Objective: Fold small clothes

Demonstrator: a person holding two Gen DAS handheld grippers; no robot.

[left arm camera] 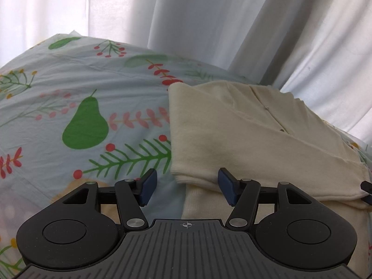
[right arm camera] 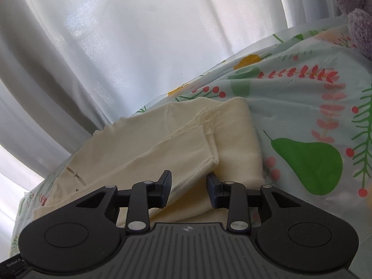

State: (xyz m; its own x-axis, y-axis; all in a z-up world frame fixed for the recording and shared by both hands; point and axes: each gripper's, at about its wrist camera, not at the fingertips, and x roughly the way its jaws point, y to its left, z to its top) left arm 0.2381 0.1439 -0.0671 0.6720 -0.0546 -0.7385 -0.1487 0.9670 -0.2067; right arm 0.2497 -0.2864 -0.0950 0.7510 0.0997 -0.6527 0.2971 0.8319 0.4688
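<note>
A cream knit garment [left arm camera: 244, 134] with small buttons lies partly folded on the patterned sheet [left arm camera: 69, 97], a sleeve laid across its body. My left gripper [left arm camera: 186, 188] is open, its fingers astride the garment's near left hem corner, holding nothing. In the right wrist view the same garment [right arm camera: 162, 148] lies ahead with the folded sleeve cuff [right arm camera: 209, 158] just beyond the fingertips. My right gripper [right arm camera: 188, 190] is open over the cream fabric, empty. The tip of the right gripper shows at the right edge of the left wrist view [left arm camera: 367, 190].
The sheet [right arm camera: 302, 107] is pale blue with green pears, red berries and leaves. White curtains [left arm camera: 209, 23] hang close behind the surface. A grey plush object [right arm camera: 358, 14] sits at the top right corner of the right wrist view.
</note>
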